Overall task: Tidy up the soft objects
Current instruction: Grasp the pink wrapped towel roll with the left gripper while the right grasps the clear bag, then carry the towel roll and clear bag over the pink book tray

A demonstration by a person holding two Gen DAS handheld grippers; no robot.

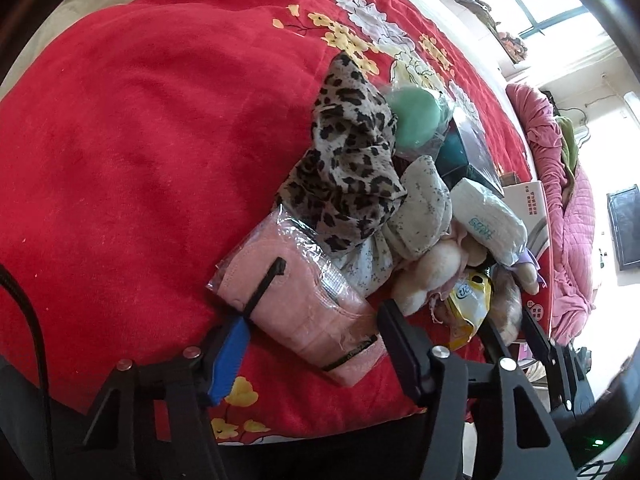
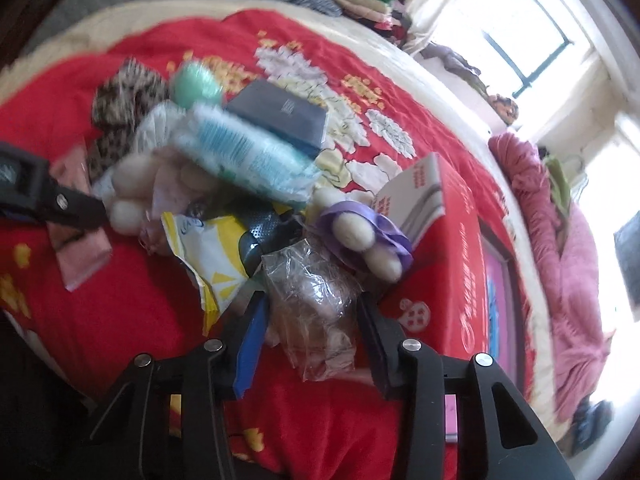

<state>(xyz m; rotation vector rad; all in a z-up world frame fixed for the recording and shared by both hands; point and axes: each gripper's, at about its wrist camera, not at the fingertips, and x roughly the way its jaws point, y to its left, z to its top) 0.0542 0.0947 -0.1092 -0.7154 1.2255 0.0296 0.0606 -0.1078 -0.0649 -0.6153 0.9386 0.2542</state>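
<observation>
Left gripper (image 1: pixel 316 320): I am straddling a pink cloth in a clear packet (image 1: pixel 296 300) with my jaws part open; the right finger is meeting the packet's edge, while the blue-padded left finger (image 1: pixel 228 356) is sitting beside a black strap, and I cannot tell whether it is pressing.

Right gripper (image 2: pixel 312 340): I am closing my jaws to a middling width around a crinkled clear bag of brownish stuff (image 2: pixel 312 312), both fingers lying against its sides.

Both are resting on the red flowered blanket (image 1: pixel 120 140). Just beyond, the heap is lying: a yellow packet (image 2: pixel 208 256), a cream and purple plush toy (image 2: pixel 360 236), a white tissue pack (image 1: pixel 488 220), a leopard-print cloth (image 1: pixel 352 160), a green ball in plastic (image 1: pixel 416 120) and a dark box (image 2: pixel 284 112). A red carton (image 2: pixel 452 248) is standing to the right.
</observation>
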